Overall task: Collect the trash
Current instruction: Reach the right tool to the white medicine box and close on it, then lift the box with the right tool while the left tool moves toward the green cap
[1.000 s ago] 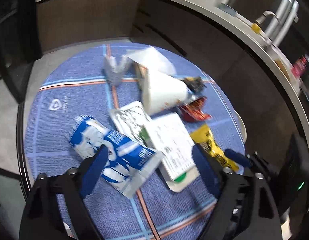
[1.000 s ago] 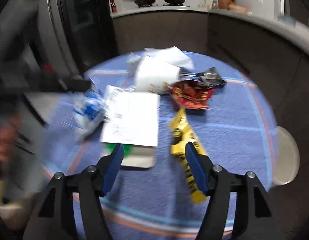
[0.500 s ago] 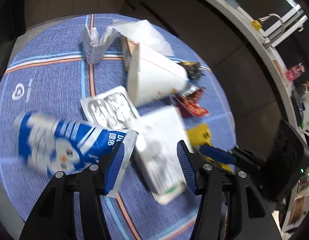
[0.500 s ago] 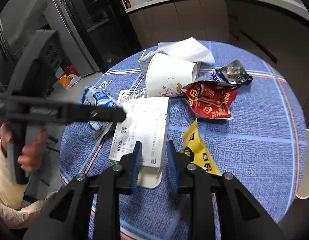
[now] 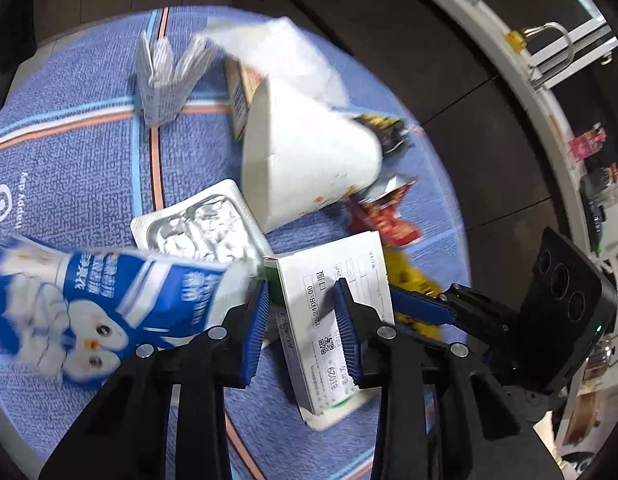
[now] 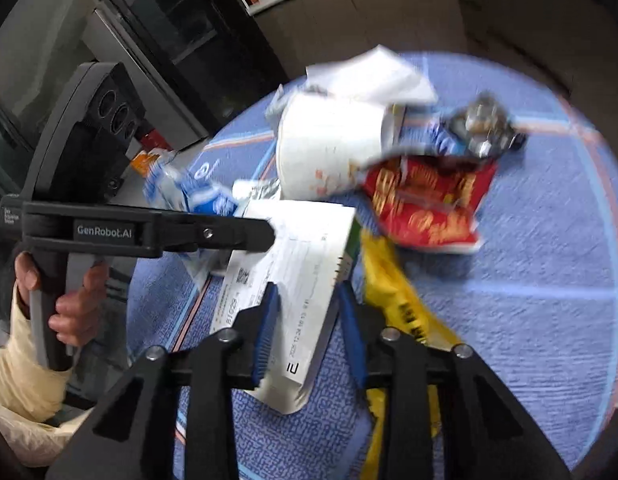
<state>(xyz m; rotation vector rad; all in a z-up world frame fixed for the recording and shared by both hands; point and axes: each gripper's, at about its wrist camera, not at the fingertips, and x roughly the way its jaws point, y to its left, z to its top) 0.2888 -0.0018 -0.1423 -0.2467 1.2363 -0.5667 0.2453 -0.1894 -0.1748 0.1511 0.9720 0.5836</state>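
A white box with a receipt on it [image 5: 341, 300] [image 6: 293, 276] lies on the round blue-clothed table [image 5: 77, 168]. My left gripper [image 5: 301, 332] [image 6: 265, 236] hovers over the box's corner, its jaws closing, and the pads do not press on it. My right gripper [image 6: 307, 330] [image 5: 401, 298] hangs at the box's other edge, narrow but open, with the receipt showing in its gap. Around the box lie a blue-white pouch [image 5: 109, 304], a yellow wrapper [image 6: 401, 308], a red snack bag [image 6: 429, 208] and a tipped white paper cup [image 5: 309, 160].
A foil blister pack [image 5: 201, 228], a tissue [image 5: 285, 48], a folded silver packet [image 5: 165, 76] and a dark crumpled wrapper [image 6: 481, 124] also lie on the cloth. A person's hand [image 6: 73, 312] holds the left gripper's handle. Dark cabinets and a counter [image 5: 549, 52] ring the table.
My left gripper moved right, from the blue-white pouch to the white box, and its jaws narrowed. My right gripper shifted left from the yellow wrapper to the box and narrowed.
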